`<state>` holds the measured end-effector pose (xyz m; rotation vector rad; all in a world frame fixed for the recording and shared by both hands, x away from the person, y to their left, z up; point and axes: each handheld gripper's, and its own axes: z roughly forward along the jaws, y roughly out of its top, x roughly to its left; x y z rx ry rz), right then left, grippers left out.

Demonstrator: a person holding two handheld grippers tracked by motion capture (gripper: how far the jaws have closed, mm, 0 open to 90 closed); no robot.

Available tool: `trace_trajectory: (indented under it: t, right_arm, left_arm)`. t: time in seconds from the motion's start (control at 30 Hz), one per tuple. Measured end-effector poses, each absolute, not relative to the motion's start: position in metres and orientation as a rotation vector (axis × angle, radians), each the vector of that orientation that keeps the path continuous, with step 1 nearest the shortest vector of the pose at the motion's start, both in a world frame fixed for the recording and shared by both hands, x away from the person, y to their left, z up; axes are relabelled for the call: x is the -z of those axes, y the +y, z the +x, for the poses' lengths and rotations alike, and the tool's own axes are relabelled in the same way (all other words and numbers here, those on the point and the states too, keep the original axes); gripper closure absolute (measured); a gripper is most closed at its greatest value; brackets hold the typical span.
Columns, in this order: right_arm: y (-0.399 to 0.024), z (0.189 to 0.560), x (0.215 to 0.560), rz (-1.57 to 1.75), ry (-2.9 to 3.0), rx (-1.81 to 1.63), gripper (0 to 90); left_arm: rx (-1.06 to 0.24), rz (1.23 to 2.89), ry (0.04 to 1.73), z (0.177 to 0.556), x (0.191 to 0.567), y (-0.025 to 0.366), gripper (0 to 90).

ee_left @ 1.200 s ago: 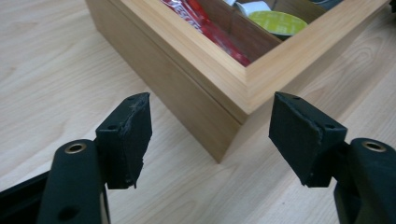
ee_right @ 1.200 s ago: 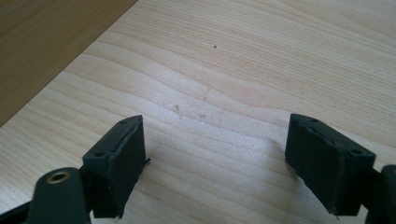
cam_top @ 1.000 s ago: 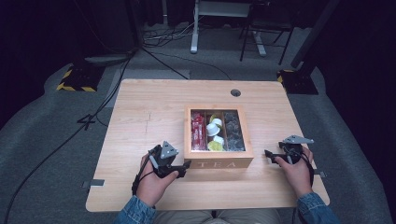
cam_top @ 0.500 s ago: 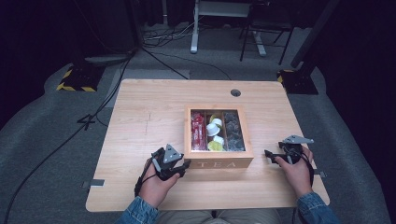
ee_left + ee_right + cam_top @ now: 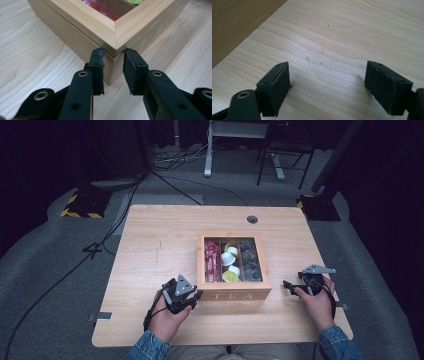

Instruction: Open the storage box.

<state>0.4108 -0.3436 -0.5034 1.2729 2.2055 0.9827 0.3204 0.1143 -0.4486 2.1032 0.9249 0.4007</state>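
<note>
Just squeezed in: left gripper (image 5: pixel 113 72) jaws, now pinching the tea box (image 5: pixel 234 295) corner at seven o'clock, likely for lifting its lid. Right gripper (image 5: pixel 327 87) wide open, holding nothing, waiting at three o'clock.

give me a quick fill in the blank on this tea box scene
1. The left gripper has its jaws closed on a ____ of the box.
2. The word on the box's front reads ____.
3. The right gripper has its jaws ____ over the table.
4. The box has ____ compartments.

Missing words: corner; TEA; open; three
</note>
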Motion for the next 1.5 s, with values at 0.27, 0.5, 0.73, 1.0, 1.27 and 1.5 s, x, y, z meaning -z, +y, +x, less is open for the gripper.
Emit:
trace_trajectory:
  t: [0.27, 0.5, 0.73, 1.0, 1.27, 1.5]
  right_arm:
    - [-0.342, 0.404, 0.481, 1.186, 2.329, -1.063, 22.4]
    - [-0.325, 0.386, 0.454, 1.024, 2.446, -1.122, 23.6]
    - [-0.291, 0.369, 0.439, 0.821, 2.526, -1.198, 42.1]
    - [-0.274, 0.367, 0.44, 0.804, 2.487, -1.228, 49.6]
    - [-0.27, 0.366, 0.438, 0.783, 2.449, -1.23, 47.6]
    - [-0.269, 0.365, 0.43, 0.776, 2.394, -1.244, 43.8]
  left_arm:
    - [-0.391, 2.085, 0.922, 0.321, 0.445, 0.115, 70.8]
    - [-0.396, 2.074, 0.921, 0.32, 0.443, 0.115, 70.7]
    - [-0.395, 2.076, 0.921, 0.32, 0.442, 0.115, 70.7]
    - [-0.403, 2.082, 0.921, 0.321, 0.441, 0.115, 70.3]
    - [-0.4, 2.057, 0.919, 0.321, 0.439, 0.116, 68.7]
    - [-0.437, 2.029, 0.907, 0.321, 0.43, 0.116, 66.0]
